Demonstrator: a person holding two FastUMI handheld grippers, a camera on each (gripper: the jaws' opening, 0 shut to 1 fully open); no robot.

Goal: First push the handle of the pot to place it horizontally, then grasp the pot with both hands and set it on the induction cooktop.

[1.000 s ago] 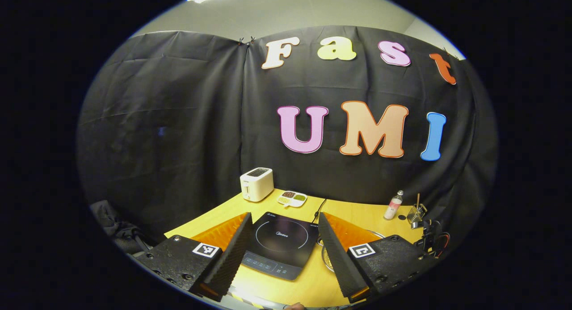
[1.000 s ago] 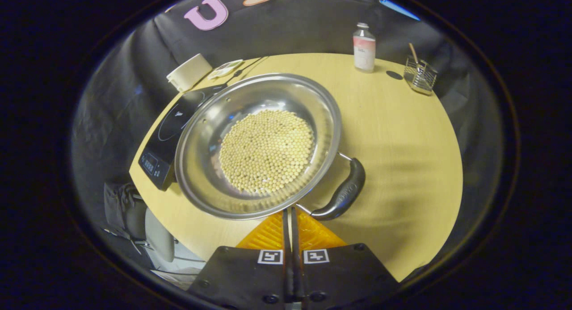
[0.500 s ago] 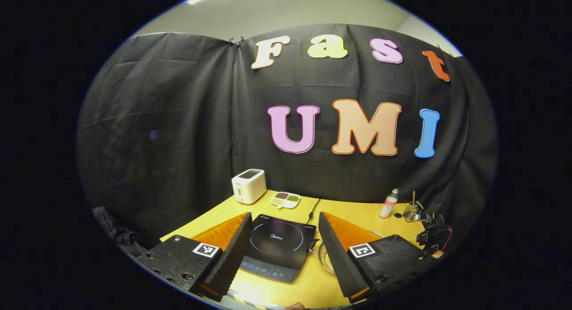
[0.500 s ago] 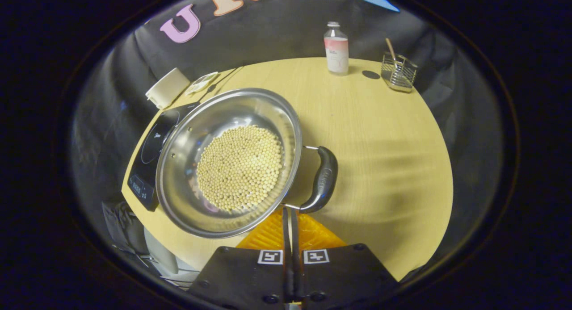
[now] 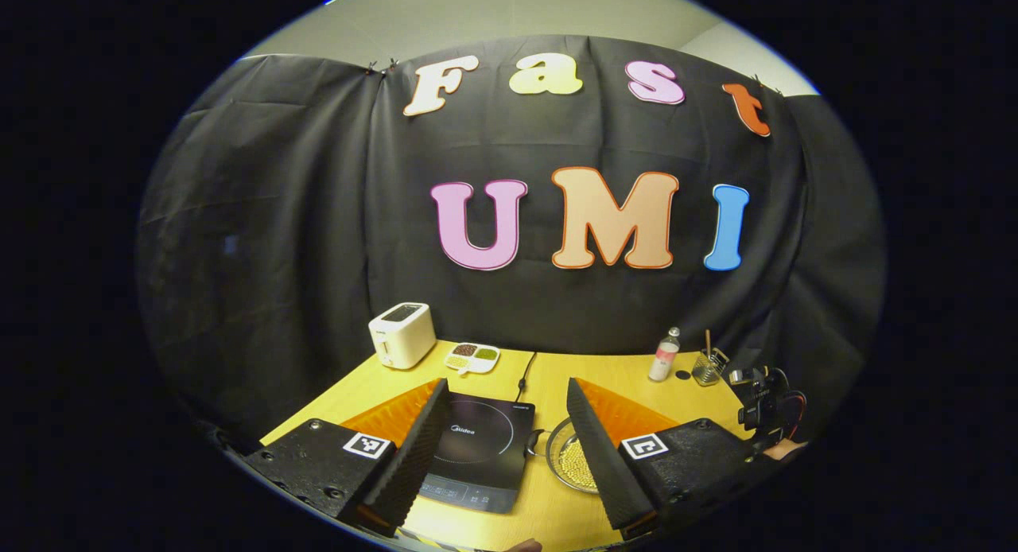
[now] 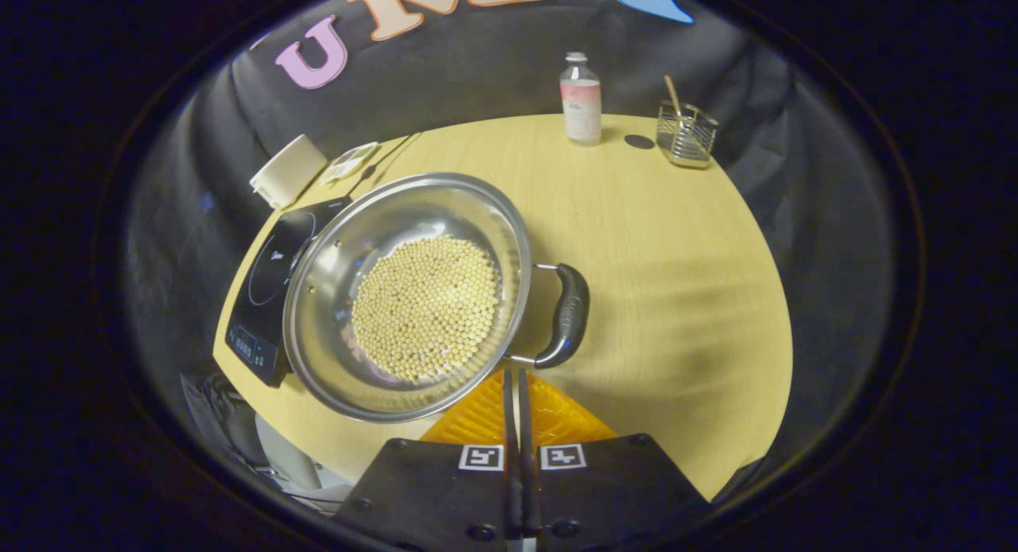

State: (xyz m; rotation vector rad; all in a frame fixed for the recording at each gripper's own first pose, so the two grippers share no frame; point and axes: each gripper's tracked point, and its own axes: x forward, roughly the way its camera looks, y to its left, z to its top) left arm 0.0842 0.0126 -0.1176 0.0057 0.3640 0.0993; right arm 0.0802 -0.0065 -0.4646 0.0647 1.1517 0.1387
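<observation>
Beside the induction cooktop (image 6: 274, 293) sits the pot (image 6: 409, 293); my right gripper (image 6: 515, 377) is clenched empty at its handle (image 6: 566, 315), my left gripper (image 5: 503, 425) spread wide.

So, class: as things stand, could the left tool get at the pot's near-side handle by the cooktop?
Probably yes. The left tool is open above the table, and the pot sits beside the induction cooktop, with the small handle in the gap between them and nothing blocking it.
</observation>
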